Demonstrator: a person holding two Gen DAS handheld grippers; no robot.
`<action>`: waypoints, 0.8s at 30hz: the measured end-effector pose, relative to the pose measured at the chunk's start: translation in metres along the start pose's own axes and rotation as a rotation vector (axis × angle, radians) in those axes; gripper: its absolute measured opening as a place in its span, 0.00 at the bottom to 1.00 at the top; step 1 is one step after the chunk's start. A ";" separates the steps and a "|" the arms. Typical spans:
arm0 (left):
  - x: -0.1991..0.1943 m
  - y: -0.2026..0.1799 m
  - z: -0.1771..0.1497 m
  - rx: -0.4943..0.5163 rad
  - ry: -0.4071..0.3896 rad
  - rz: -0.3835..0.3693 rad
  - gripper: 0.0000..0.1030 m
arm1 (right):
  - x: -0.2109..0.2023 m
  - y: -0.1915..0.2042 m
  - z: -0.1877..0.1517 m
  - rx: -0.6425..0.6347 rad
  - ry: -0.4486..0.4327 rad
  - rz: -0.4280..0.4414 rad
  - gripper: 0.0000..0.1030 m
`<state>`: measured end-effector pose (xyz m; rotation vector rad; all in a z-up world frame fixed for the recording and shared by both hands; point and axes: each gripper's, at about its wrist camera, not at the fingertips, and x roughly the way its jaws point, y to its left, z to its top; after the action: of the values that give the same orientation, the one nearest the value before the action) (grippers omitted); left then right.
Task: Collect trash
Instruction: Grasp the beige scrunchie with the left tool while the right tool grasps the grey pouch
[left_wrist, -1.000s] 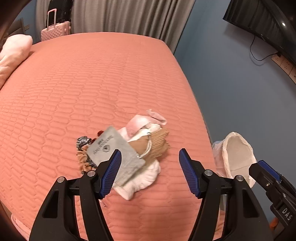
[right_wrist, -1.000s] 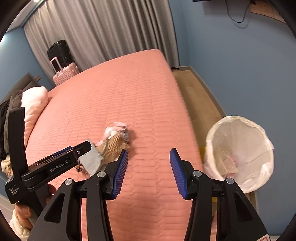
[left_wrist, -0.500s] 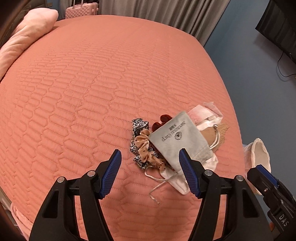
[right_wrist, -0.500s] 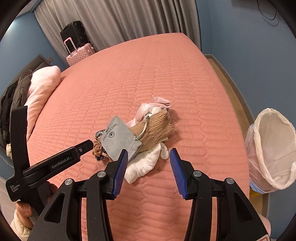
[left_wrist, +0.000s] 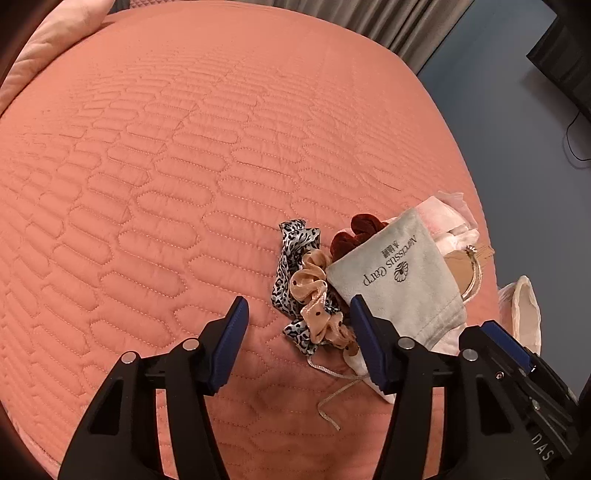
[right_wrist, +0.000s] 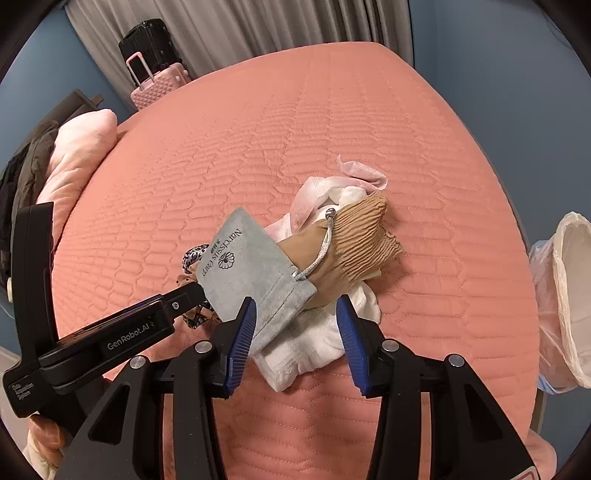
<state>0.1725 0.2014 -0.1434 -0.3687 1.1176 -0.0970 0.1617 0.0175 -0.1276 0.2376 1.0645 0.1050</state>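
A heap of small items lies on the salmon quilted bed. A grey drawstring pouch (left_wrist: 399, 280) (right_wrist: 255, 273) lies on top, over a tan ribbed stocking (right_wrist: 354, 243), white and pink cloths (right_wrist: 317, 347) and several scrunchies (left_wrist: 314, 295). My left gripper (left_wrist: 299, 339) is open, low over the bed, its jaws on either side of the scrunchies. My right gripper (right_wrist: 293, 339) is open, with the pouch's edge and the white cloth between its jaws. The left gripper's body also shows in the right wrist view (right_wrist: 122, 336).
A white-lined trash bin (right_wrist: 569, 306) stands on the floor off the bed's right edge, also in the left wrist view (left_wrist: 524, 310). A pink pillow (right_wrist: 77, 155) and dark clothing lie at the left. A pink suitcase (right_wrist: 155, 85) stands by grey curtains.
Both grippers have moved in toward the heap and lower. The left has swung from the cloths to the scrunchies; the right has come from the bare bed near the bin to the pouch.
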 end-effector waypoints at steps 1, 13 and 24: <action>0.001 0.001 0.000 -0.008 0.005 -0.007 0.48 | 0.004 0.001 0.000 -0.002 0.004 -0.001 0.40; 0.002 -0.006 0.000 0.026 0.023 -0.056 0.12 | 0.007 0.011 -0.001 -0.027 0.005 0.025 0.02; -0.069 -0.031 0.009 0.105 -0.106 -0.092 0.12 | -0.073 0.008 0.024 -0.045 -0.178 0.031 0.02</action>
<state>0.1536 0.1929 -0.0701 -0.3276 0.9873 -0.2138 0.1480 0.0070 -0.0521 0.2188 0.8808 0.1330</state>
